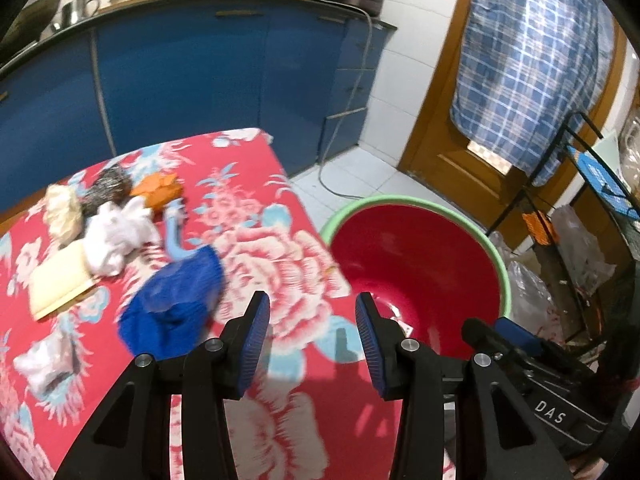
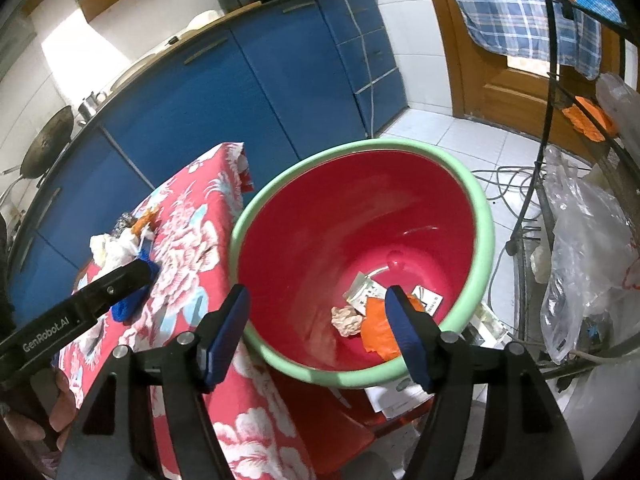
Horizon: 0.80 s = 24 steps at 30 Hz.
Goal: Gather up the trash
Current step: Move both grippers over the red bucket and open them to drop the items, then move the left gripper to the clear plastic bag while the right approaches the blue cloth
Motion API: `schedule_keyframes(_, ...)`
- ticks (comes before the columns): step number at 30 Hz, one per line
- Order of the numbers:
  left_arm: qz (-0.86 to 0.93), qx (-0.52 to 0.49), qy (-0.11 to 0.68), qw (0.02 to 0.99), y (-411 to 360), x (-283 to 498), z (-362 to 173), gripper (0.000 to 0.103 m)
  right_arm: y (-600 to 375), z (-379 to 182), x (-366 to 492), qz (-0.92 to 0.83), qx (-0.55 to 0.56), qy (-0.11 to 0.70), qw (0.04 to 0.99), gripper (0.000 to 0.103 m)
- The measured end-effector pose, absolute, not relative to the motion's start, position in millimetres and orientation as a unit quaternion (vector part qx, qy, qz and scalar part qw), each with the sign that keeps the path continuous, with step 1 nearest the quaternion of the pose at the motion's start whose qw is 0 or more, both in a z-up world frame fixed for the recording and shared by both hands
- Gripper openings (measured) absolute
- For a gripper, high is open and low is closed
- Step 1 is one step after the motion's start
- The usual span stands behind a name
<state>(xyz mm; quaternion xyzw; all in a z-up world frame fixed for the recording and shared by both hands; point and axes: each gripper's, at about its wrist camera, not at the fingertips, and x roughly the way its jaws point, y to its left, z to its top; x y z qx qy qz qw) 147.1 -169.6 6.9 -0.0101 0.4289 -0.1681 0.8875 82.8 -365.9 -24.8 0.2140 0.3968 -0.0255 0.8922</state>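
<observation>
A red bin with a green rim [image 1: 400, 199] stands on the floor beside the table's right edge. In the right wrist view the bin [image 2: 360, 146] holds a crumpled paper ball [image 2: 346, 320], an orange wrapper [image 2: 376, 332] and paper packets [image 2: 366, 292]. On the red floral tablecloth [image 1: 256, 240] lie a blue crumpled bag [image 1: 172, 308], white tissue [image 1: 116, 232], an orange wrapper [image 1: 158, 192], a dark foil bag [image 1: 110, 192], a beige card [image 1: 58, 284] and a clear wrapper [image 1: 44, 364]. My left gripper [image 1: 313, 304] is open over the table's corner, empty. Above the bin's near rim, my right gripper [image 2: 317, 296] is open and empty.
Blue kitchen cabinets [image 1: 180, 72] run behind the table. A wooden door [image 1: 440, 120] with a plaid cloth [image 1: 532, 60] is at the right. A black wire rack [image 2: 548, 80] with plastic bags [image 2: 580, 272] stands right of the bin. Cables [image 2: 504, 184] lie on the tiled floor.
</observation>
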Motion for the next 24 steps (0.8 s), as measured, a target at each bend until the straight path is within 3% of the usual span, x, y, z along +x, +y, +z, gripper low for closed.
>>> schedule_keyframes(8, -0.124, -0.029, 0.428, 0.895, -125.7, 140.7, 6.1, 0.048, -344.4, -16.6, 83.7, -0.007, 0.2, 0.397, 0.896, 0.074)
schedule_keyframes(12, -0.098, -0.037, 0.426, 0.899, -100.8, 137.5, 4.4, 0.055, -332.1, -14.5, 85.3, 0.004, 0.192, 0.4, 0.896, 0.074)
schedule_keyframes(24, -0.025, -0.058, 0.422, 0.905, -28.1, 135.9, 0.5, 0.061, -293.5, -8.2, 93.9, 0.033, 0.17, 0.407, 0.897, 0.077)
